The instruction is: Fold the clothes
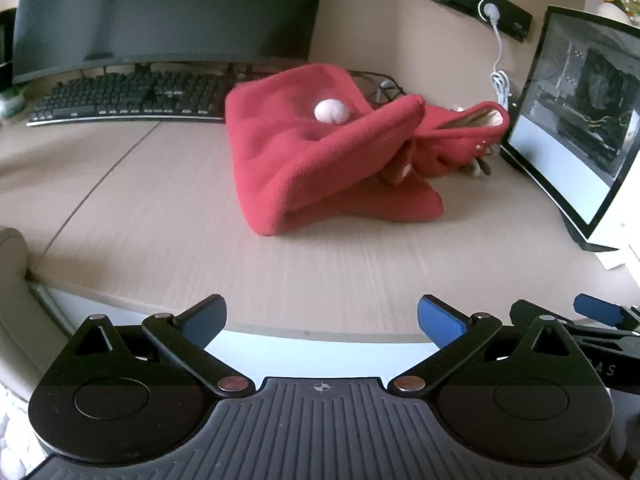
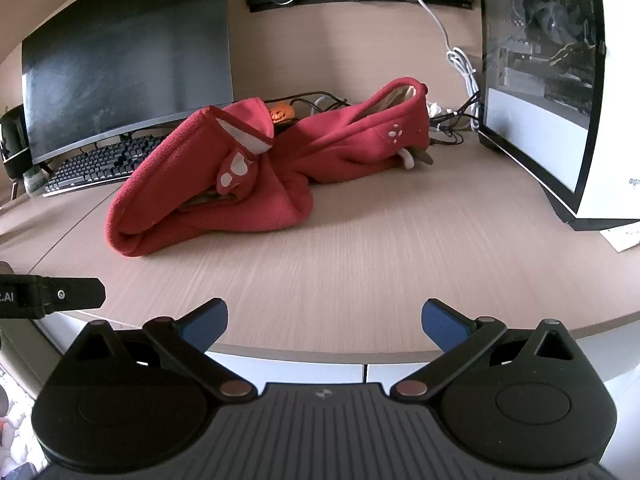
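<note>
A red fleece garment lies loosely bunched on the light wood desk, with a white pompom on top and a cream-lined hood to its right. In the right wrist view the same garment shows white paw prints and a folded lower edge. My left gripper hangs open at the desk's near edge, well short of the cloth, nothing between its blue pads. My right gripper is likewise open and empty at the near edge. The right gripper's tip shows at the left view's right side.
A black curved monitor and keyboard stand behind the garment on the left. A glass-sided white computer case stands on the right. White and black cables trail from a wall socket strip. An orange pumpkin figure sits behind the cloth.
</note>
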`<state>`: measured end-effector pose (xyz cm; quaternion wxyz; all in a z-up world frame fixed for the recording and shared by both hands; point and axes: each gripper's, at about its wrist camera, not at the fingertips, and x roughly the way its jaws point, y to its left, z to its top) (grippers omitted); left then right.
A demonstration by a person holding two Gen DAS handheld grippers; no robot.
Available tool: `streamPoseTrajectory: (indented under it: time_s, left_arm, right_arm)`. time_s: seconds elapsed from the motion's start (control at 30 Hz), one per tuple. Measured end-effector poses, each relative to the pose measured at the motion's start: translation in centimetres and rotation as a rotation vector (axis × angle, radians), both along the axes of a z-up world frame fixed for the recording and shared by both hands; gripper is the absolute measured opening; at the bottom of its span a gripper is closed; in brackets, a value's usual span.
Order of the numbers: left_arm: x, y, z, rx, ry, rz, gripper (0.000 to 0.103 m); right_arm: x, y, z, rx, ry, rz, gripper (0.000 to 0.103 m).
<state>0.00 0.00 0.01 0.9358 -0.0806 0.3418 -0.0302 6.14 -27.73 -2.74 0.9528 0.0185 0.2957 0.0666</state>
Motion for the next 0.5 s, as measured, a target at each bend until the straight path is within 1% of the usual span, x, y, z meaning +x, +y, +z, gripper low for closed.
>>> streamPoseTrajectory:
  time_s: [0.1,0.17,0.23,0.33,0.5]
  left_arm:
    - [-0.2,-0.1,0.3,0.009,-0.004,-0.005,0.103]
    - [-0.2,0.3,0.3,-0.019,0.006,-0.008,0.103]
    - [0.0,-0.8,0.0,0.033,0.018,-0.009,0.103]
    - [0.1,-1.1,0.0,0.042,0.020,-0.020,0.103]
    - [-0.4,-1.3,0.5,0.055,0.002,-0.028,0.103]
  right_arm:
    - [0.0,-0.1,0.0,0.006,0.003,-0.003,0.103]
    - [0.0,-0.1,0.0,0.011,0.005,-0.005,0.103]
    - [0.1,-0.2,0.0,0.015,0.007,-0.008,0.103]
    - [0.1,-0.2,0.0,0.022,0.010,-0.011,0.103]
    - [0.1,-0.3,0.1,0.032,0.014,-0.015,0.103]
